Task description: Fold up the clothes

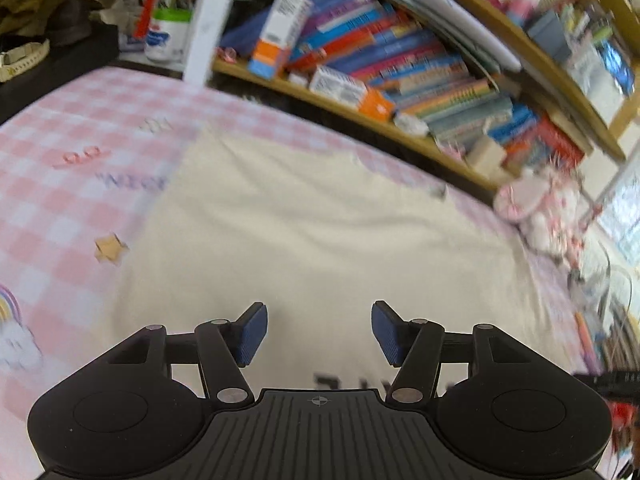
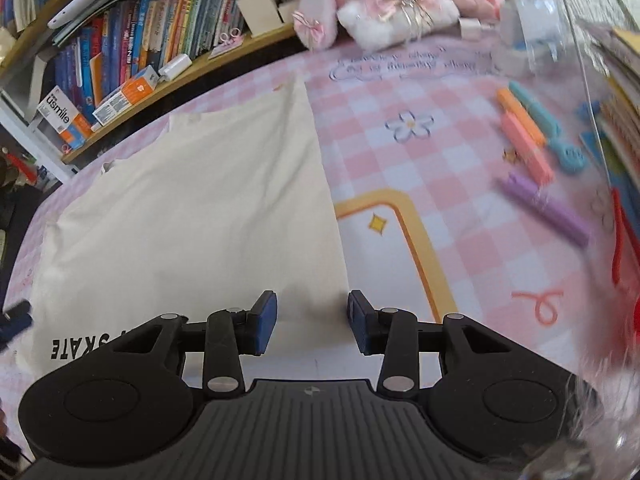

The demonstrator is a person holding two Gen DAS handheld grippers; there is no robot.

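A cream T-shirt [image 1: 304,232] with black lettering lies flat on a pink checked cloth [image 1: 72,148]. It also shows in the right wrist view [image 2: 192,216], with the word SKATE near its lower left. My left gripper [image 1: 319,334] is open and empty, above the shirt's near part. My right gripper [image 2: 312,322] is open and empty, over the shirt's right edge near its lower corner.
A wooden bookshelf [image 1: 400,60] full of books runs along the far side. Pink plush toys [image 2: 380,4] sit at the cloth's far end. Pastel markers [image 2: 528,148] and stacked books [image 2: 624,112] lie to the right. A clear plastic container [image 2: 532,28] stands nearby.
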